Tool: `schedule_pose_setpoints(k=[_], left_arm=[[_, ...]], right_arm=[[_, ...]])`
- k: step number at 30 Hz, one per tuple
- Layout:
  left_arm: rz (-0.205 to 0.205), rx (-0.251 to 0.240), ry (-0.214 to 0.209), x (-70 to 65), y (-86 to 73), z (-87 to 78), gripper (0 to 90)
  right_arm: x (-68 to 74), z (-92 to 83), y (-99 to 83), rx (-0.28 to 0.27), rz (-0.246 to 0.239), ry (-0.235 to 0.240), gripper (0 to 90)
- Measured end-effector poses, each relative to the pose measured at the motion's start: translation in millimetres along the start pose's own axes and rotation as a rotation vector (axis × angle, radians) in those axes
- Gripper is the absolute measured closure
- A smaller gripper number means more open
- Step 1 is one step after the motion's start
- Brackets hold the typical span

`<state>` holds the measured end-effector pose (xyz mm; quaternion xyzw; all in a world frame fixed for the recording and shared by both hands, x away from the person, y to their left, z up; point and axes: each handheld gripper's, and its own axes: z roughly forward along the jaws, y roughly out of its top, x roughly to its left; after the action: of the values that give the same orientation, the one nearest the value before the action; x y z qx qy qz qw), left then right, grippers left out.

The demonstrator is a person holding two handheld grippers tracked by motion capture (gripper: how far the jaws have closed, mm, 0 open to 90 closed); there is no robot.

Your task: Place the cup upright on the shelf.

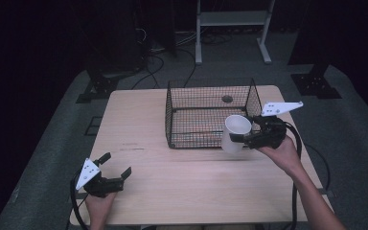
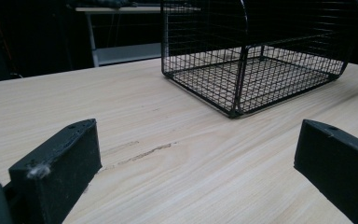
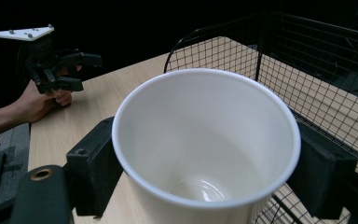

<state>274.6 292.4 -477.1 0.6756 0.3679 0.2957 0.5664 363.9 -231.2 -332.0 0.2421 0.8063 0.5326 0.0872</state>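
Observation:
A white paper cup [image 1: 235, 133] hangs just above the table at the front right corner of a black wire basket [image 1: 172, 120]. My right gripper [image 1: 242, 137] is shut on it, one jaw on each side below the rim. In the right gripper view the cup [image 3: 205, 140] is upright and empty between the jaws of that gripper [image 3: 205, 179], with the basket [image 3: 317, 84] right behind it. My left gripper [image 1: 116, 166] rests at the table's front left, open and holding nothing. Its view looks across bare wood between the jaws of the left gripper [image 2: 196, 154] toward the basket [image 2: 242, 56].
The wooden table [image 1: 172, 182] has a round cable hole [image 1: 227, 99] behind the basket. A white shelf frame [image 1: 232, 19] and dark stands are on the floor beyond the table. The left gripper [image 3: 70, 70] also appears far off in the right gripper view.

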Motion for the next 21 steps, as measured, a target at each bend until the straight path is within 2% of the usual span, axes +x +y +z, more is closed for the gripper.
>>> schedule_pose_setpoints(k=[3, 11, 21], left_arm=[[0.000, -0.002, 0.000, 0.1, 0.0, -0.1, 0.0], [-0.003, -0.002, -0.003, 0.4, 0.0, -0.1, 0.0], [-0.003, -0.006, -0.002, 0.3, -0.1, -0.6, 0.0]], right_arm=[[-4.1, 3.9, 6.2, -0.004, -0.005, 0.013, 19.3], [-12.0, 17.9, 25.4, 0.026, -0.037, 0.033, 19.3], [-21.9, 29.2, 38.8, 0.035, -0.043, 0.058, 19.3]])
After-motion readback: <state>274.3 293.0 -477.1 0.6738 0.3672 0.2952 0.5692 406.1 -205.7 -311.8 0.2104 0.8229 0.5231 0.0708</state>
